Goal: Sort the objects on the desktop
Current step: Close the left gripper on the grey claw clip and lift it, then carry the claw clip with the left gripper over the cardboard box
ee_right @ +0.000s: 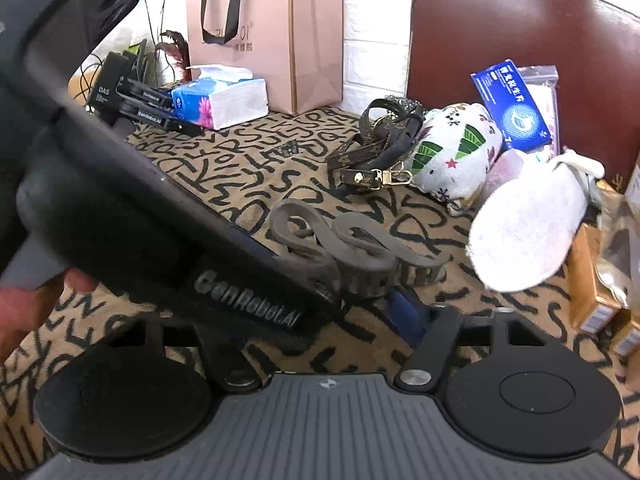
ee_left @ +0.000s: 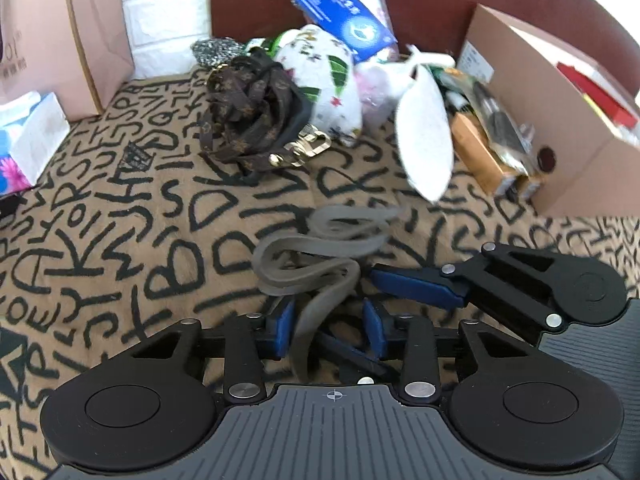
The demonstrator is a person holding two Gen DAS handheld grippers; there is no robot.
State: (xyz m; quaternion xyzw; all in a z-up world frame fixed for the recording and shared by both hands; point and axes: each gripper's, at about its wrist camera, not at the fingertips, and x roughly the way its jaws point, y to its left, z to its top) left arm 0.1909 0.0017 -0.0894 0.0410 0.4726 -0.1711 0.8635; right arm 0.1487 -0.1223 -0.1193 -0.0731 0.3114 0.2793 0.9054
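Left gripper [ee_left: 327, 322] sits closest, its jaws apart on both sides of the grey strap [ee_left: 316, 256], not pinching it. Right gripper [ee_left: 352, 308] is just beside it, jaws apart too, holding nothing. The strap lies curled on the letter cloth [ee_left: 120, 240]. It is floppy, so it could slip out. The grippers are so close they could bump. The cardboard box [ee_left: 560, 152] holds red things. The pink bag [ee_right: 280, 40] hides its inside.
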